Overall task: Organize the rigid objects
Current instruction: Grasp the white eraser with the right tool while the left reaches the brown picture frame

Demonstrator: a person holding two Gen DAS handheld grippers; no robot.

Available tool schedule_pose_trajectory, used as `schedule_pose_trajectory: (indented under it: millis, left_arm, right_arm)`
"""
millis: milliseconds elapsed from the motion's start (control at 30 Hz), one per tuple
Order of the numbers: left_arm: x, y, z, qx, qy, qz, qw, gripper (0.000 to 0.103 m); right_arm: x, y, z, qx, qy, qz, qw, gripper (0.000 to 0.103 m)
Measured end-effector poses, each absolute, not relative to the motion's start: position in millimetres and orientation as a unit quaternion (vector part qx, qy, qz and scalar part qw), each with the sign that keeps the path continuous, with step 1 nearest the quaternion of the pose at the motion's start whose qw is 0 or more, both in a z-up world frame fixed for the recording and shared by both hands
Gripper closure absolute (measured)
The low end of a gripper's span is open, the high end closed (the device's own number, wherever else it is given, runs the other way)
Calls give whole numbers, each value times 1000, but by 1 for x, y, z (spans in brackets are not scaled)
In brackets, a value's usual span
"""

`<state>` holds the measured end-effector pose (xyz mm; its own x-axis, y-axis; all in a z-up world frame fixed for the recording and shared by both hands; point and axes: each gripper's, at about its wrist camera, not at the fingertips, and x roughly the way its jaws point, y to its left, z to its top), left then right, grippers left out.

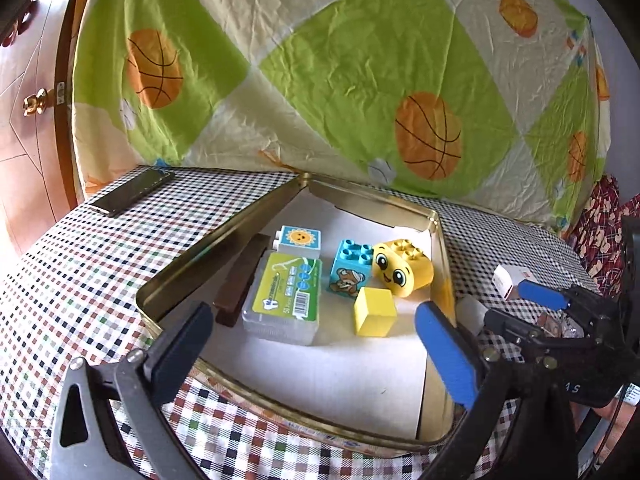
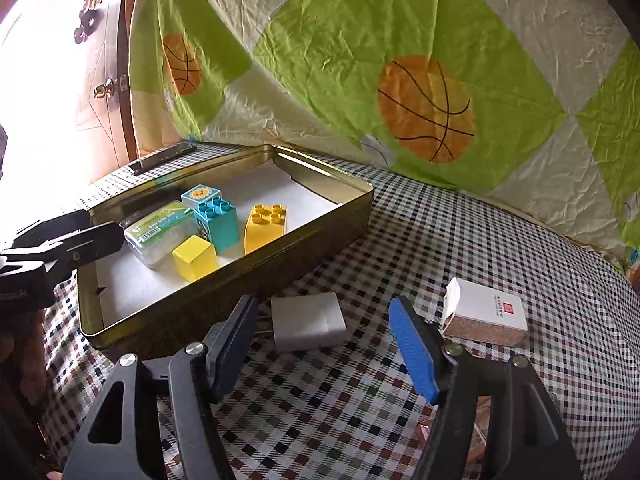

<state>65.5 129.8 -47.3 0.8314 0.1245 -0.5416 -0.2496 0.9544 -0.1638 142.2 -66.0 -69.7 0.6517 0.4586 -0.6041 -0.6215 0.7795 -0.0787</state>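
- Left gripper is seen wide open over the near end of the tin; nothing is between the jaws.
- Right gripper is seen part open, low over the table just outside the tin's right wall; nothing is gripped.
- White block lies on the table against the tin's right wall, ahead of and between the right gripper's fingers, not touched.
- Small carton lies on the table, right of the white block and apart from it.
- Inside the tin, at its left wall: brown bar, with the floss box just beside it.
- Sun brick sits behind the floss box, touching it.
- Mid-tin: blue brick and yellow face brick are side by side, touching.
- Yellow cube sits in front of those two, nearest the left gripper.
- Phone lies at the table's far left corner, outside the tin.
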Motion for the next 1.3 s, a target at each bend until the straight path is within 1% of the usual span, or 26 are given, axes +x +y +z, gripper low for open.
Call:
schedule_pose_trajectory:
  millis: [167, 267, 300, 333, 433, 567, 733, 833, 1067, 1300]
  left_arm:
    - [71, 133, -53, -119, 288, 102, 945, 0]
    - [71, 133, -53, -120, 287, 104, 945, 0]
    - [71, 132, -53, -118, 287, 104, 945, 0]
    - [71, 131, -52, -116, 287, 104, 945, 0]
    - [70, 126, -48, -112, 282, 100, 947, 0]
    - [69, 110, -37, -106, 274, 86, 952, 0]
    - [76, 71, -27, -79, 270, 54, 958, 0]
    - [85, 43, -28, -70, 277, 33, 958, 0]
    - [108, -30, -40, -30, 306, -33, 951, 1]
    - [138, -87, -55, -1, 351, -90, 932, 1]
  right_arm:
    - [161, -47, -90, -153, 345, 307, 874, 33]
    - [169, -46, -94, -147, 359, 306, 869, 34]
    - [171, -47, -94, -141, 362, 308, 868, 46]
    - [171, -49, -93, -135, 363, 312, 868, 54]
    - [163, -52, -92, -144, 357, 308, 870, 54]
    - [142, -69, -79, -136, 321, 300, 888, 54]
    - [122, -123, -60, -106, 271, 258, 921, 54]
    - [117, -163, -54, -86, 255, 218, 938, 54]
    - [125, -236, -55, -38, 263, 152, 952, 54]
    - [140, -266, -61, -16, 287, 114, 951, 54]
